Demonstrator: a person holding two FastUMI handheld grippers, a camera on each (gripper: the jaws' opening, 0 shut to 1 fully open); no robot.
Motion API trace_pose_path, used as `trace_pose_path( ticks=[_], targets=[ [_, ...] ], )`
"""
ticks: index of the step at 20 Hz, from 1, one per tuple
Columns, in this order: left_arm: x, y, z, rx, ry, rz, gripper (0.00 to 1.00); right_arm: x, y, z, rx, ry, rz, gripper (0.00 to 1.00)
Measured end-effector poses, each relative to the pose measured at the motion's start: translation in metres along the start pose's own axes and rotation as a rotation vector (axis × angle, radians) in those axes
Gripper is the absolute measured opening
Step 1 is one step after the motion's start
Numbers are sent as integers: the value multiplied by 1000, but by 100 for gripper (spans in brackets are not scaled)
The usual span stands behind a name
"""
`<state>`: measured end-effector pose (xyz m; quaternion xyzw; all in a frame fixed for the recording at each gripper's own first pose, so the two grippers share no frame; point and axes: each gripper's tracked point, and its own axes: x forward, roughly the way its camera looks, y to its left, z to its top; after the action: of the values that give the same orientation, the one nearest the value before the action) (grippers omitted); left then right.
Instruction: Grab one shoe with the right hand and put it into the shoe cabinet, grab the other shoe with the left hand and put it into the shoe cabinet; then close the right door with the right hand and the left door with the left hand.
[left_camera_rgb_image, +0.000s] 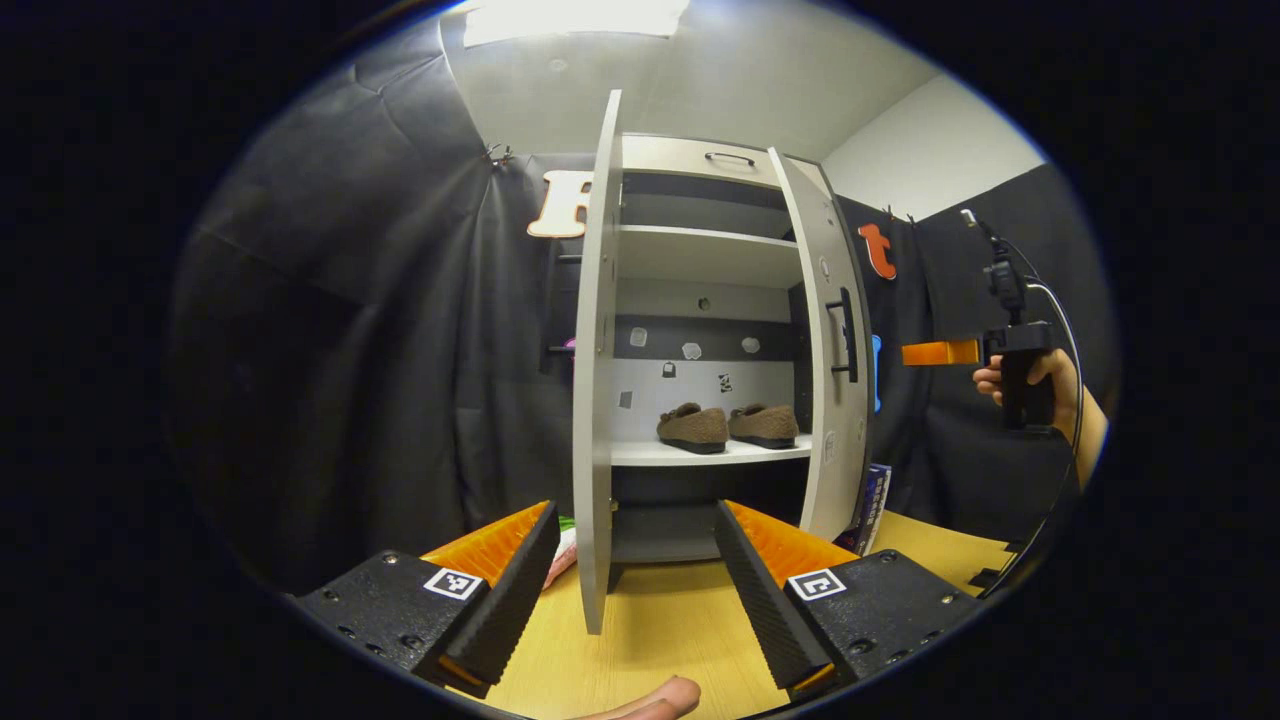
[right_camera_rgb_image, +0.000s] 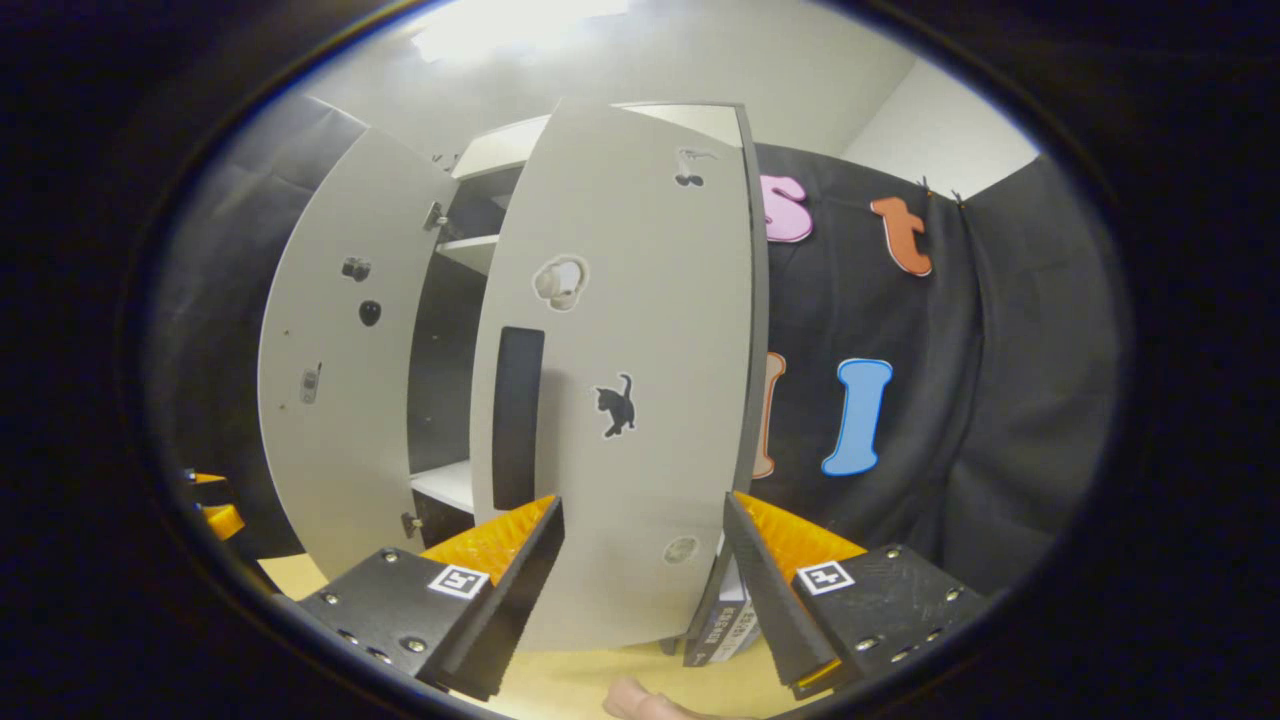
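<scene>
The white shoe cabinet (left_camera_rgb_image: 700, 255) stands on the table with both doors open. Two brown fuzzy shoes (left_camera_rgb_image: 692, 427) (left_camera_rgb_image: 765, 424) sit side by side on its lower shelf. The left door (left_camera_rgb_image: 597, 400) faces me edge-on, and my left gripper (left_camera_rgb_image: 635, 510) is open in front of it, one finger to each side of that edge and short of it. The right door (left_camera_rgb_image: 830, 350) carries a black handle (left_camera_rgb_image: 845, 335). Off to the right, a hand holds my right gripper (left_camera_rgb_image: 940, 352). In the right gripper view, that gripper (right_camera_rgb_image: 642, 505) is open before the right door's outer face (right_camera_rgb_image: 620, 380), near its handle (right_camera_rgb_image: 517, 415).
The cabinet rests on a wooden table (left_camera_rgb_image: 650, 640). A blue book or box (left_camera_rgb_image: 872, 505) leans by the cabinet's right side, also seen under the right door (right_camera_rgb_image: 725, 620). A pink and green item (left_camera_rgb_image: 565, 545) lies behind the left door. Black cloth walls surround the booth.
</scene>
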<state>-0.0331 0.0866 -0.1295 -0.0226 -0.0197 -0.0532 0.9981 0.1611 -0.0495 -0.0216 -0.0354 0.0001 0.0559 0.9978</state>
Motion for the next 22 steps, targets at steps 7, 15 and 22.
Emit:
trace_pose_path(
  ticks=[7, 15, 22],
  targets=[
    [12, 62, 14, -31, 21, 73, 91, -29, -4, -2, 44, -27, 5, 96],
    [29, 132, 52, 9, 22, 167, 95, -79, 18, -13, 100, -52, 72, 96],
    [88, 181, 90, -56, 7, 174, 91, -122, 50, -5, 129, -106, 166, 96]
  ],
)
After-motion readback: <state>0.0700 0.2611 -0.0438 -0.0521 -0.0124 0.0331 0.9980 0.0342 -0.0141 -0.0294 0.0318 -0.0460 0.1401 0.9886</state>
